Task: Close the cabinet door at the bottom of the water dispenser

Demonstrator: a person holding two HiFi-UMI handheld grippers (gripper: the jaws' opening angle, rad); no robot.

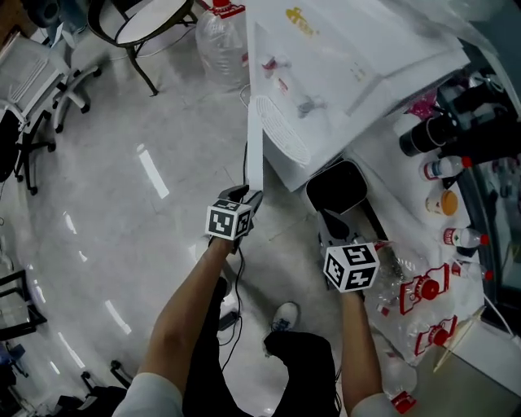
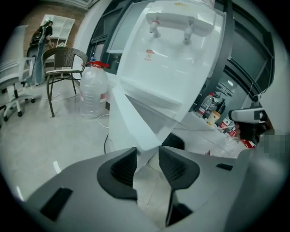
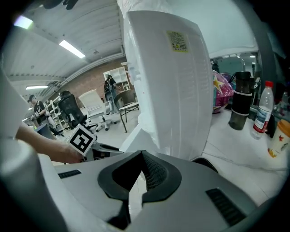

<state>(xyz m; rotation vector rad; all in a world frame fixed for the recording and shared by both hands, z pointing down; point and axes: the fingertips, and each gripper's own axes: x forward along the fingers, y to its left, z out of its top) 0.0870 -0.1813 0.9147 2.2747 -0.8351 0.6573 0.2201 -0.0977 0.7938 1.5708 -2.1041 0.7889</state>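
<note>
The white water dispenser [image 1: 326, 73] [image 2: 172, 50] [image 3: 172, 81] stands ahead of me. Its bottom cabinet door [image 1: 255, 151] [image 2: 131, 122] is swung out, edge-on in the head view. The dark cabinet opening [image 1: 338, 186] [image 2: 173, 141] shows beside it. My left gripper [image 1: 247, 198] [image 2: 148, 152] is at the door's lower free edge. Its jaws stand apart with the door's corner between them, and I see no pad pressing on it. My right gripper [image 1: 328, 221] [image 3: 142, 154] sits low in front of the opening, jaw tips together, holding nothing.
A large clear water bottle [image 1: 220, 41] [image 2: 94, 90] and a wicker chair [image 1: 138, 24] [image 2: 61, 63] stand left of the dispenser. Office chairs [image 1: 37, 81] are further left. Small bottles [image 1: 452, 236] and crumpled plastic [image 1: 423, 293] crowd the right. A cable [image 1: 242, 277] trails by my shoe [image 1: 285, 313].
</note>
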